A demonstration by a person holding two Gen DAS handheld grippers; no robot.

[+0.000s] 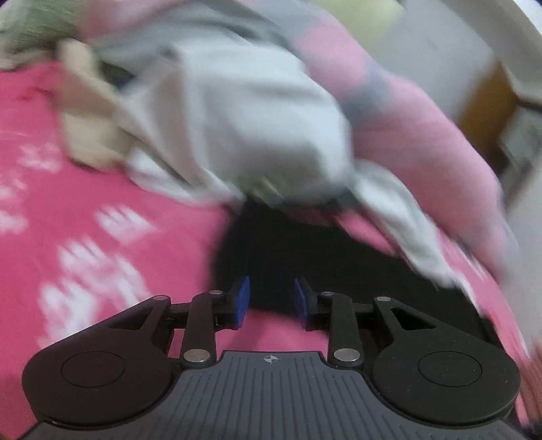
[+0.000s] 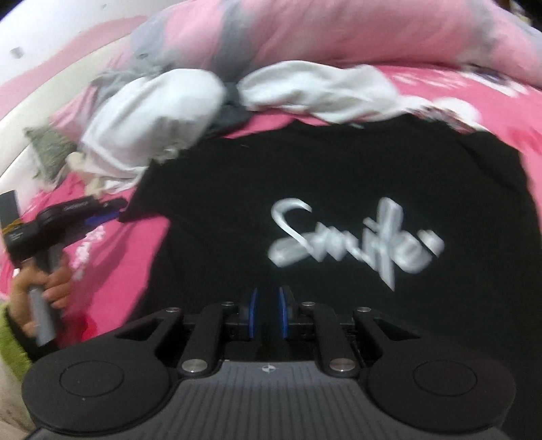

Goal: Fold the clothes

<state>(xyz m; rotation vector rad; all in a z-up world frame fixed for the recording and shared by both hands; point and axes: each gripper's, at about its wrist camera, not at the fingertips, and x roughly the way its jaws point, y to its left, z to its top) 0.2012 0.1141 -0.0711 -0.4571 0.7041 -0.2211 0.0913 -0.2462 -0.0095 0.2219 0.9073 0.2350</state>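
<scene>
A black T-shirt with a white "Smile" print lies flat on the pink bedsheet. My right gripper hovers over the shirt's near hem, its blue pads a narrow gap apart with nothing clearly between them. In the right wrist view a hand holds my left gripper at the shirt's left sleeve. In the left wrist view the left gripper is open and empty, with the black T-shirt just ahead of its tips. Both views are motion-blurred.
A heap of white and grey clothes lies beyond the shirt, with a white garment along its far edge. A pink and grey duvet is bunched behind. Beige cloth and grey-white clothes lie left of the sleeve.
</scene>
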